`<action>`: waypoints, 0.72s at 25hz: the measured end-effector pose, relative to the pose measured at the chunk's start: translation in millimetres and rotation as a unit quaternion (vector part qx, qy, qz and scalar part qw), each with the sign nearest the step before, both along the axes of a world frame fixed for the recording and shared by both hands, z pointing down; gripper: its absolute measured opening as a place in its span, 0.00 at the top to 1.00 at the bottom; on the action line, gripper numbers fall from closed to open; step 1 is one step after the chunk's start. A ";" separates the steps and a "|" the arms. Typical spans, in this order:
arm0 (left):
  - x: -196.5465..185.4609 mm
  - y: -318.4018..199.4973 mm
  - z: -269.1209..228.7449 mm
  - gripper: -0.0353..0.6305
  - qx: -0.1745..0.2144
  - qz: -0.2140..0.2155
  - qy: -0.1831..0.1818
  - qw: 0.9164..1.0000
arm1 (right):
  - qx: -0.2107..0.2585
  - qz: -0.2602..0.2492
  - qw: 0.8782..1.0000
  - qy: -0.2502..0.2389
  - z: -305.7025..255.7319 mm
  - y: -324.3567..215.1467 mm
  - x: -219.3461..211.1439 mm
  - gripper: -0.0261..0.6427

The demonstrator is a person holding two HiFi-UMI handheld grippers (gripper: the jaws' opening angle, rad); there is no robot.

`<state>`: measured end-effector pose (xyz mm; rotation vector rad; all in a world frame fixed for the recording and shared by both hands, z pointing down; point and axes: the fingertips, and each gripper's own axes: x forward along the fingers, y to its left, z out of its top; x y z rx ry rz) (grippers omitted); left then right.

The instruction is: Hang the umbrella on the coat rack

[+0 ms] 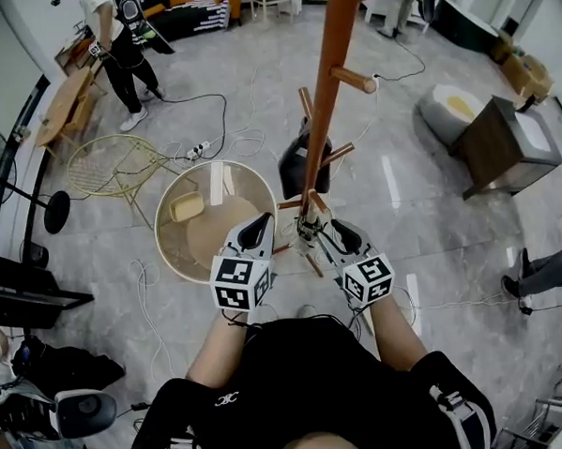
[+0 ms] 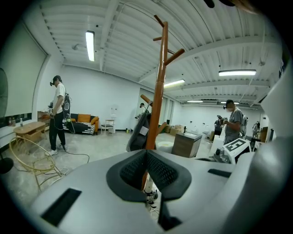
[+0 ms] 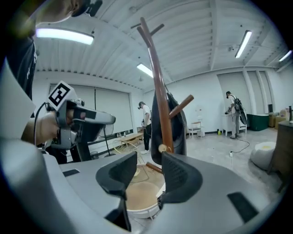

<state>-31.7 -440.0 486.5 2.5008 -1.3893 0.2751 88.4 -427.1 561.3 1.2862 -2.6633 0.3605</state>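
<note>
The wooden coat rack (image 1: 323, 95) rises straight ahead of me, with short pegs sticking out. A black folded umbrella (image 1: 299, 163) hangs against its pole from a peg; it also shows as the umbrella (image 2: 138, 131) in the left gripper view and the umbrella (image 3: 179, 125) in the right gripper view. My left gripper (image 1: 256, 231) is just left of the pole's foot, jaws shut on nothing (image 2: 146, 153). My right gripper (image 1: 324, 233) sits close to the pole's lower pegs and stands open, with nothing between its pads (image 3: 149, 161).
A round white-rimmed tub (image 1: 170, 204) stands on the floor just left of the rack. A yellow wire chair (image 1: 116, 166) is beyond it. A wooden cabinet (image 1: 502, 140) stands at the right. Cables (image 1: 209, 105) trail over the floor. People stand at the far left (image 1: 117, 49) and right (image 2: 233, 121).
</note>
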 end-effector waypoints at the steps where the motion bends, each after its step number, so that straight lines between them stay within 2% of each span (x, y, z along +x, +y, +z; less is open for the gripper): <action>1: 3.0 0.5 -0.9 0.92 0.000 0.005 0.002 1.000 | 0.010 0.005 1.000 -0.006 -11.8 4.2 2.5 0.71; 6: 17.8 -0.2 -10.6 0.92 0.016 0.027 0.014 0.999 | 0.075 0.041 0.996 -0.008 -72.2 18.3 17.4 0.71; 10: 32.0 -1.6 -16.4 0.92 0.034 0.044 0.025 0.998 | 0.126 0.112 0.986 0.007 -111.5 19.1 41.2 0.74; 13: 45.1 -3.0 -19.6 0.92 0.037 0.060 0.028 0.997 | 0.132 0.173 0.976 0.012 -127.3 18.3 63.8 0.78; 17: 60.0 -1.1 -26.1 0.92 0.040 0.080 0.029 0.996 | 0.129 0.243 0.961 0.020 -138.2 21.5 92.4 0.94; 18: 62.7 -0.5 -27.4 0.92 0.040 0.083 0.029 0.995 | 0.128 0.255 0.958 0.016 -140.2 22.2 98.3 0.94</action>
